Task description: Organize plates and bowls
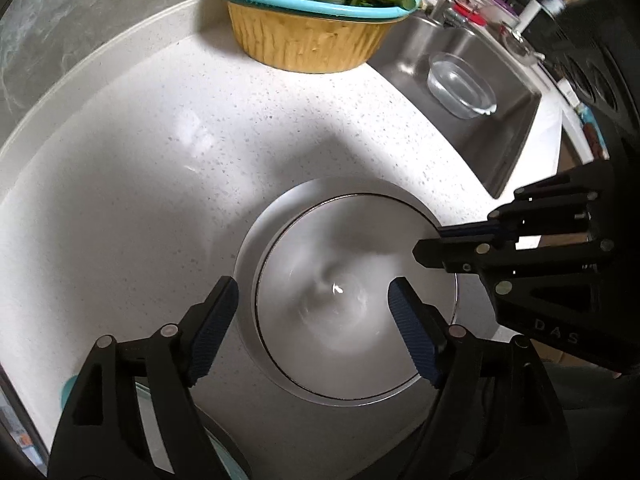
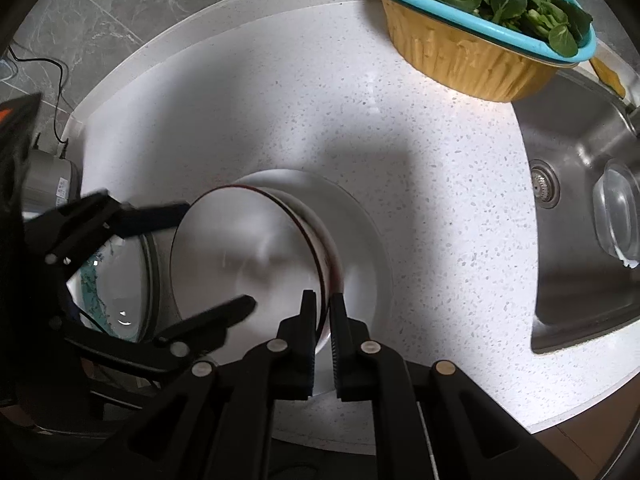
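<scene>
A white bowl (image 1: 320, 264) with a thin dark rim sits on a white plate (image 1: 248, 248) on the speckled counter. My left gripper (image 1: 314, 312) hangs open over the bowl. One pad is outside the rim above the plate and the other is over the bowl's inside, and neither presses on it. My right gripper (image 1: 432, 240) comes in from the right. In the right wrist view, this right gripper (image 2: 323, 304) is shut on the near rim of the bowl (image 2: 240, 248), which sits on the plate (image 2: 360, 232). The open left gripper (image 2: 218, 256) is at the bowl's left.
A yellow basket with a teal colander of greens (image 1: 308, 36) (image 2: 472, 56) stands at the back. The steel sink (image 1: 472, 136) (image 2: 580, 152) at the right holds a clear container (image 1: 460, 84). A blue-patterned bowl (image 2: 116, 280) lies left of the plate. The counter's front edge is close.
</scene>
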The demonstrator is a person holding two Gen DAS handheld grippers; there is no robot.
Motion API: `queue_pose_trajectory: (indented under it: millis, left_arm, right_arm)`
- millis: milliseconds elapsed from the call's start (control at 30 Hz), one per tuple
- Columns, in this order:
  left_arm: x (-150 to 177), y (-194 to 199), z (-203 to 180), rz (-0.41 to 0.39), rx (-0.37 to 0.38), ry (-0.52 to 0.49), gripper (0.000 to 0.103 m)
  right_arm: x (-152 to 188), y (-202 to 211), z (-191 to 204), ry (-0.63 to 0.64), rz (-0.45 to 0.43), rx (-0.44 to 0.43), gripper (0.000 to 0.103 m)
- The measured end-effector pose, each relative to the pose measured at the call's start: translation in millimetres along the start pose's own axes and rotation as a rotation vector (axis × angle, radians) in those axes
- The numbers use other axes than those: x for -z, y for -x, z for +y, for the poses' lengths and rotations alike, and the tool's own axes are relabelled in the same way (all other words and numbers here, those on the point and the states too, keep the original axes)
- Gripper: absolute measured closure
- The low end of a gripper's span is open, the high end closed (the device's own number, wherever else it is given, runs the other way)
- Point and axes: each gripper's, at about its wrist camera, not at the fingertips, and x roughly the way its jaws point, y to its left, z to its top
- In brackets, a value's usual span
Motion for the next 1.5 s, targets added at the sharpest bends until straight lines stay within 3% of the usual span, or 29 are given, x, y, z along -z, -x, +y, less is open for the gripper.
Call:
queue_pose_trajectory:
  millis: [467,600,633,700,933,1000,1067,1300,1500]
  left_arm:
    - [-7.4,30.8,20.2,-0.048,0.026,0.078,0.027]
    - [-2.9,50.8,30.2,-0.089,0.044,0.146,0.027]
    - [0.1,56.6,33.3,-0.103,0.051,0.173,0.027]
    - [6.7,65.4,38.3,-0.124,0.057,0.219,0.027]
    - [46.4,78.0,48.2,-0.189,0.127,0.420,0.027]
    - [56.9,76.7,47.6,-0.188,0.135,0.449,0.027]
    - [69.1,73.6,42.9,-0.177,0.127,0.470,0.027]
    - [108.9,60.9,29.5,-0.144,0.158,0.515,0.029]
    - [127.7,59.5,32.0,-0.158,0.172,0.520,0.029]
  right_arm:
    - [2.0,8.5,-4.2,-0.023,-0.047,-0.040,0.090]
    - [4.5,16.1,-7.7,-0.035,-0.073,-0.064,0.090]
    - [5.4,20.6,-9.7,-0.038,-0.088,-0.074,0.090]
    - [5.9,27.3,-14.6,-0.043,-0.110,-0.093,0.081]
    - [1.6,43.2,-40.3,-0.034,-0.146,-0.112,0.076]
    - [-4.4,43.1,-47.7,-0.010,-0.145,-0.104,0.064]
    - [-8.6,40.6,-52.0,0.016,-0.140,-0.105,0.059]
    - [-18.0,26.7,-64.5,0.076,-0.093,-0.103,0.059]
    - [-15.3,24.2,-66.1,0.037,-0.088,-0.077,0.059]
